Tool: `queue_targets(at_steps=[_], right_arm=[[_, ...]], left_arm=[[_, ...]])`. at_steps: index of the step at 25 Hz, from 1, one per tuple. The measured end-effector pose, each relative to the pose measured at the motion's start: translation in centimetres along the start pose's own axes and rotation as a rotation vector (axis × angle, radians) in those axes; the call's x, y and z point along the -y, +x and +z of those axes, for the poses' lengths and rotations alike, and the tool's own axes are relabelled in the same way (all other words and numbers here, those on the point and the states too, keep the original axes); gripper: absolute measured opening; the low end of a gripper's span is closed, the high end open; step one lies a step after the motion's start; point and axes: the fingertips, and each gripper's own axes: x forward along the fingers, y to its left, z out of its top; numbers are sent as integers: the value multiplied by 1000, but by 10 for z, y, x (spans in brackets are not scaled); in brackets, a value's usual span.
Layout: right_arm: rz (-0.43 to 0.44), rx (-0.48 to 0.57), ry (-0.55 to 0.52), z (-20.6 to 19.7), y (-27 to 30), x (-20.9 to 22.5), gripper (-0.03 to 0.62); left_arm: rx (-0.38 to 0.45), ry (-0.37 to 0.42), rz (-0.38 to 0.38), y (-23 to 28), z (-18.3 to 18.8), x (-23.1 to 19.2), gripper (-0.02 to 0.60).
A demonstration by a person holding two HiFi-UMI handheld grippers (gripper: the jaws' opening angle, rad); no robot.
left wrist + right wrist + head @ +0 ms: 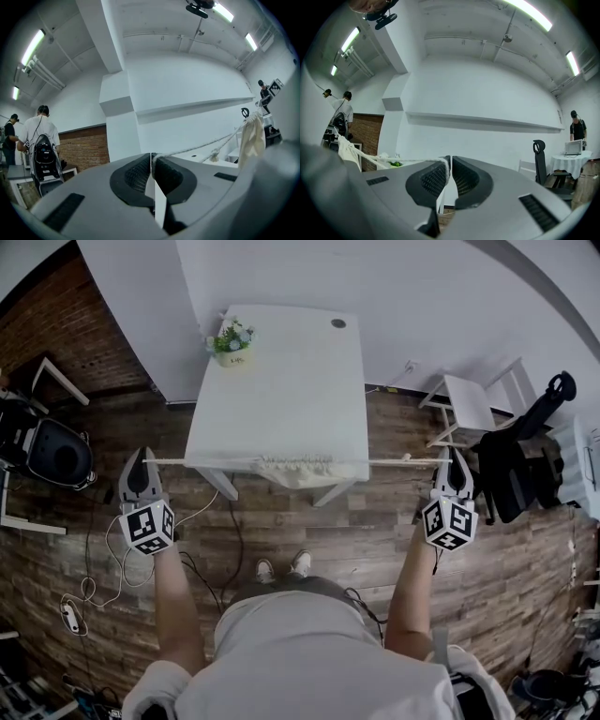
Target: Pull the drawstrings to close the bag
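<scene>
L gripper (142, 460) is held off the table's front-left corner, jaws pinched shut on the left drawstring (173, 461); the cord is seen nipped btwn the pads in the left gripper view. The cord is stretched taut to the bag (295, 470), seen at the front edge of the white table (281, 399), mouth gathered in pleats. A potted plant (232, 341) is set at the far-left corner. The right drawstring (403, 462) is stretched taut to the R gripper (457, 460), likewise clamped on its cord.

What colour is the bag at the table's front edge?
Cream, an off-white cloth bag; it shows best in the head view.
</scene>
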Motion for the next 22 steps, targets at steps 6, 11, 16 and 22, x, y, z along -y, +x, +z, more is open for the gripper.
queue_targets(at_steps=[6, 11, 16, 22], right_arm=[[-29, 17, -3, 8, -9, 5, 38], [-45, 14, 12, 9, -10, 11, 38], [-51, 24, -2, 15, -11, 13, 38], [-59, 30, -5, 20, -11, 16, 38]], left_arm=[[13, -5, -10, 0, 6, -2, 18], [23, -19, -10, 1, 11, -2, 18], [40, -16, -10, 2, 16, -5, 18], [43, -25, -9, 2, 17, -8, 18]])
